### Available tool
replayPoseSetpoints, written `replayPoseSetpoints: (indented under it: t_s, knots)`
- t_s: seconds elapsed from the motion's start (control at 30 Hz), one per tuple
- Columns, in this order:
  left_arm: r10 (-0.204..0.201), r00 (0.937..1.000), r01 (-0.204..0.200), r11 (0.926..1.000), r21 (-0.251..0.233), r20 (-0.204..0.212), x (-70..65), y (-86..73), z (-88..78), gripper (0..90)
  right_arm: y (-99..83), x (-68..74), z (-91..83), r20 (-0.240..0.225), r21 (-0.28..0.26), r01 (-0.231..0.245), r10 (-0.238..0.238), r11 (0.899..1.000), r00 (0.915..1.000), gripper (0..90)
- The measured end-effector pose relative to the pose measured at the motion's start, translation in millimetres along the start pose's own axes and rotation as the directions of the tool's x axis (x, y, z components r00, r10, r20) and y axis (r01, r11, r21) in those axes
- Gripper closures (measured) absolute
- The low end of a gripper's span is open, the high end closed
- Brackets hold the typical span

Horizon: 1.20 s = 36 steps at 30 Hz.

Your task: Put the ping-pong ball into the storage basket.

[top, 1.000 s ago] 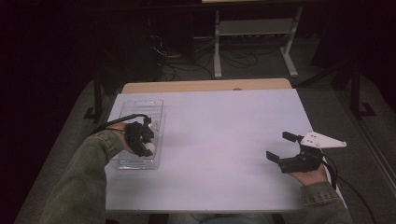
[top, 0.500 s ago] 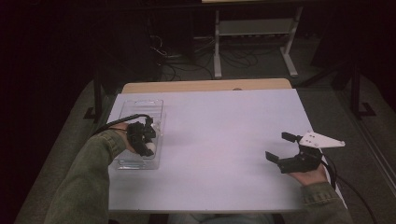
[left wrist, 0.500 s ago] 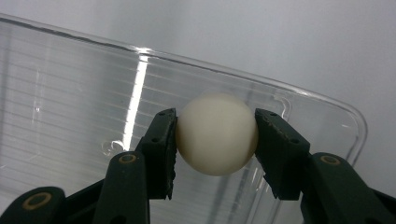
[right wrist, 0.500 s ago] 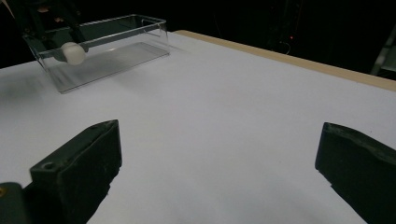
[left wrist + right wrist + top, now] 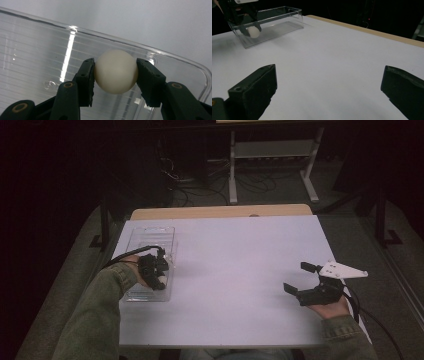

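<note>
Far left on the white bench (image 5: 235, 270): a clear plastic box (image 5: 150, 236), long and shallow. Over its near end, the left gripper (image 5: 159, 270), reached in from an olive sleeve (image 5: 95, 315). From the high view, nothing legible between the dark fingers. From the left gripper view, a cream-white ball (image 5: 116, 71) clamped squarely between the two fingers (image 5: 86, 80), one pad pressed on each flank, with the ribbed clear floor of the box (image 5: 30, 57) behind and its rounded rim running across above. From the right gripper view, the same ball (image 5: 253, 32) seen through the transparent wall of the box (image 5: 287, 15), inside the box at its near end, pinched by the left gripper (image 5: 249, 26); whether resting on the floor or lifted just off it, impossible to tell.

Middle of the bench: bare white surface.

Far right, near the front edge: the right gripper (image 5: 299, 279), grey three-cornered plate (image 5: 344, 270) on top, pointed leftward across the bench. Fingers spread wide, nothing between them; confirmed in the right gripper view, with the two black fingers (image 5: 255, 87) standing far apart over the bare bench (image 5: 332, 62), well apart from the box.
</note>
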<state>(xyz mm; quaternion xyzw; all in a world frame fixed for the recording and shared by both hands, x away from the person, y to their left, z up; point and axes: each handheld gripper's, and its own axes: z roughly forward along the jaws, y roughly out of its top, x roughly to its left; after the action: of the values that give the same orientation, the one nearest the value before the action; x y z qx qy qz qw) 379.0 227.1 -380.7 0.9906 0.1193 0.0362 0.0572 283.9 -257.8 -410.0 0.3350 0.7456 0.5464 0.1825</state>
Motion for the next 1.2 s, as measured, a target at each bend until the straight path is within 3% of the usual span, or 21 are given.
replayPoseSetpoints:
  t_s: [0.5, 0.73, 0.9, 1.03, 1.2]
  knots:
    - [-0.016, 0.9998, 0.016, 0.9998, 0.015, -0.008, -0.1, -0.1, 0.5, 49.5, -0.1, 0.1, -0.3, -0.002, 0.001, -0.003, 0.003, 1.0, 1.0, 0.0]
    - [-0.033, 0.999, 0.033, 0.9994, 0.012, -0.032, 0.6, -1.6, -2.7, 40.2, 0.0, 0.5, -0.5, -0.004, 0.001, -0.005, 0.005, 1.0, 1.0, 0.0]
    - [-0.083, 0.9948, 0.083, 0.9965, 0.004, -0.06, 3.8, -6.4, -8.2, 28.3, -0.5, 0.6, -0.5, -0.006, 0.007, -0.004, 0.004, 1.0, 1.0, 0.0]
    - [-0.093, 0.9935, 0.093, 0.9956, -0.008, -0.066, 4.0, -7.3, -10.8, 22.4, -0.6, 0.7, -0.1, -0.007, 0.01, -0.004, 0.004, 1.0, 1.0, 0.0]
    - [-0.136, 0.9868, 0.135, 0.9906, -0.021, -0.088, 6.0, -6.7, -16.4, 10.2, -0.7, 0.8, -0.1, -0.01, 0.009, -0.006, 0.006, 1.0, 0.9999, 0.0]
